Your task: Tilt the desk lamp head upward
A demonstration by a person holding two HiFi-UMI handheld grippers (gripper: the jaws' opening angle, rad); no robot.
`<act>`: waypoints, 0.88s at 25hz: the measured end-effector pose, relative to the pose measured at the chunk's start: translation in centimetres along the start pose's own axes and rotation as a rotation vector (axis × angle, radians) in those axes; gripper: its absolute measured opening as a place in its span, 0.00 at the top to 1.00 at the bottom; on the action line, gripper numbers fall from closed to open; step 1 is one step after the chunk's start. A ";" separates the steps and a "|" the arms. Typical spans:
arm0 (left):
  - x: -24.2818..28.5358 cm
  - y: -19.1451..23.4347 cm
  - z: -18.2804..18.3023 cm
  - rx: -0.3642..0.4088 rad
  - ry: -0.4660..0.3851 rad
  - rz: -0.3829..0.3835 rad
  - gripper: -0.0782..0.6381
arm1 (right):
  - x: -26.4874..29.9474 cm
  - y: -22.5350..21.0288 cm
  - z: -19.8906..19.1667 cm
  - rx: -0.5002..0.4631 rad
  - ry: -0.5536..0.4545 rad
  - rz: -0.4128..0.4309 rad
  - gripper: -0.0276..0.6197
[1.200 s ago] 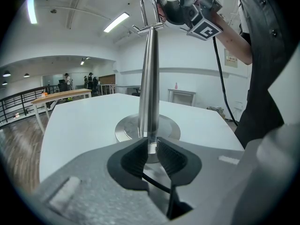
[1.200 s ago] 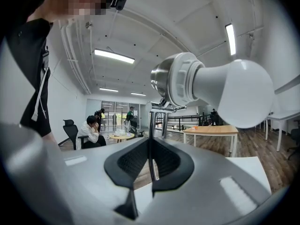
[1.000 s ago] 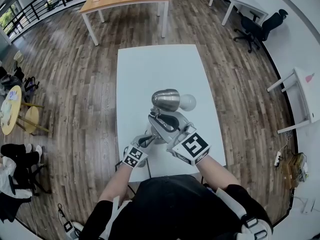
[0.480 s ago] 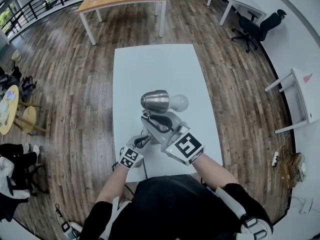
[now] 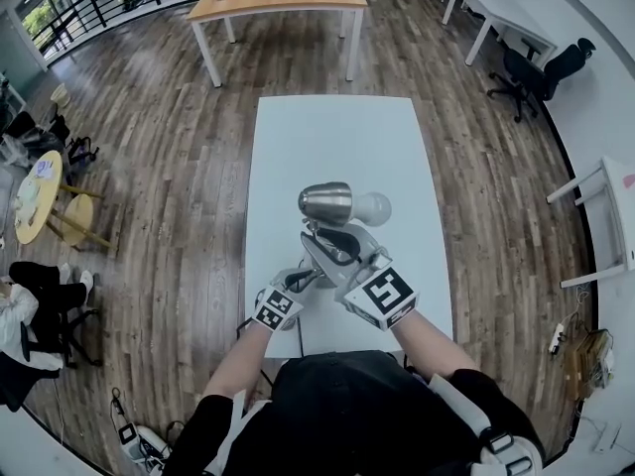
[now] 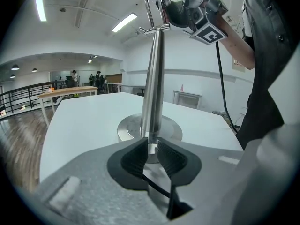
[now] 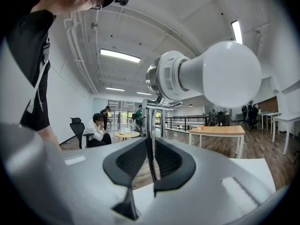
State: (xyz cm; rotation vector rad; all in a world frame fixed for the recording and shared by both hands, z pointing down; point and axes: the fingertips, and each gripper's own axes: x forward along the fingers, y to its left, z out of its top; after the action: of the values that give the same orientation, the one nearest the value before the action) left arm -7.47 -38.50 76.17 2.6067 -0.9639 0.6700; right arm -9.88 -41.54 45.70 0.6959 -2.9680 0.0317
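Two grippers: at the desk lamp (image 5: 352,206), near the table's (image 5: 337,132) front edge.
Left gripper (image 6: 151,149): jaws clamped on lamp pole (image 6: 152,88), just above base (image 6: 129,128).
Lamp head (image 5: 325,202): just beyond right jaws.
Right gripper (image 7: 151,158): jaws just eased slightly apart, thin bracket (image 7: 150,125) between.
Open room: white top runs on well beyond both jaws.

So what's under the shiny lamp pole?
A round metal base sits under the pole, flat on the white table. The fingers of the left gripper pinch the pole low down, hiding part of where it joins the base.
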 end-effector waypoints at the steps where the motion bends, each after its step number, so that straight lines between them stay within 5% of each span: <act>1: -0.1 0.0 0.0 -0.006 0.002 -0.001 0.80 | -0.2 -0.1 -0.3 0.010 -0.003 -0.007 0.86; 4: -0.4 -0.1 0.2 -0.106 0.000 -0.026 0.78 | -1.3 -0.4 -1.1 0.055 -0.015 -0.033 0.72; 8: -1.9 0.9 2.0 -0.225 -0.090 0.013 0.77 | -3.8 -2.2 -1.9 0.130 -0.044 -0.093 0.71; 22: -14.5 -0.5 7.2 -0.197 -0.357 0.106 0.77 | -13.3 -1.3 -5.5 0.162 -0.010 -0.385 0.90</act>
State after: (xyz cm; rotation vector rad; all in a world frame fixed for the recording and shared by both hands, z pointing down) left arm -14.51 -33.31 62.51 2.5573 -1.2079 0.1196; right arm 3.01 -36.56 49.94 1.2767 -2.8067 0.2423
